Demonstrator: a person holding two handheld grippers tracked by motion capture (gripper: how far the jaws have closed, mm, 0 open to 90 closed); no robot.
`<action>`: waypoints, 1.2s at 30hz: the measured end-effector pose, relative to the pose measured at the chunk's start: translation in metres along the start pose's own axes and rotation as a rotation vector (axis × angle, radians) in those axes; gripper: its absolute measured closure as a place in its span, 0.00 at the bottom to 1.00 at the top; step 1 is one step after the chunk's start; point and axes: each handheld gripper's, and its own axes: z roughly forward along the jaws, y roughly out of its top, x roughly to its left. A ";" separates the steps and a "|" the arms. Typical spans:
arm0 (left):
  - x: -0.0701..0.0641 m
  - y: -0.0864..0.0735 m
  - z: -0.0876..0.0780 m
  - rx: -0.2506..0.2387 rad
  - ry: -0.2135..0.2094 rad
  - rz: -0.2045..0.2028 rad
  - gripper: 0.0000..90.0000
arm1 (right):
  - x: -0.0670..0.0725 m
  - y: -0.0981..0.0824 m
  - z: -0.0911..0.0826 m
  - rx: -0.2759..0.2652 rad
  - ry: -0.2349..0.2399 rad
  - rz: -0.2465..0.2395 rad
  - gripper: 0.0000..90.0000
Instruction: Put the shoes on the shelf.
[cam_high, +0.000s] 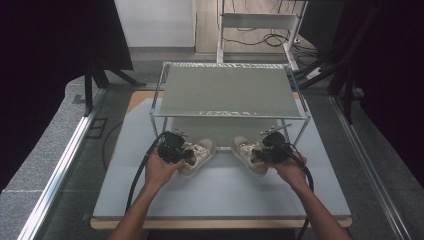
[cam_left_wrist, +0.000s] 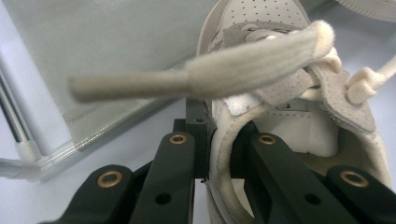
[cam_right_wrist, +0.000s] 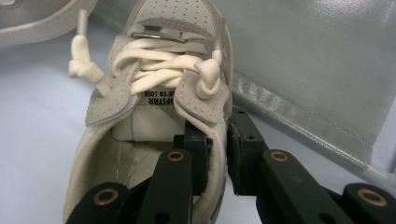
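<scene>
Two cream sneakers with pale laces sit upright on the desk, near the front of the metal rack, toes pointing far and angled slightly outward. The left sneaker (cam_high: 200, 154) has a thick lace end sticking out across its tongue. The right sneaker (cam_high: 246, 152) shows knotted lace ends and a printed label inside its tongue.

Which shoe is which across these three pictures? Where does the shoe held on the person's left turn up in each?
High view: the left shoe lies left of centre, gripped by the left gripper.
Left gripper view: it rises at centre right, its collar between the jaws.
Right gripper view: its sole crosses the top left corner.
Shared landmark: the grey mesh shelf.
</scene>
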 end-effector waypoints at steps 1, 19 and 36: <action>0.000 0.001 0.001 -0.003 0.000 -0.001 0.93 | -0.001 0.000 0.001 0.001 -0.004 0.003 0.88; -0.006 0.019 0.022 -0.031 0.020 -0.100 0.92 | 0.006 0.015 0.023 -0.018 -0.067 0.058 0.88; -0.009 0.030 0.041 -0.052 0.024 -0.113 0.91 | 0.015 0.024 0.042 -0.054 -0.118 0.097 0.87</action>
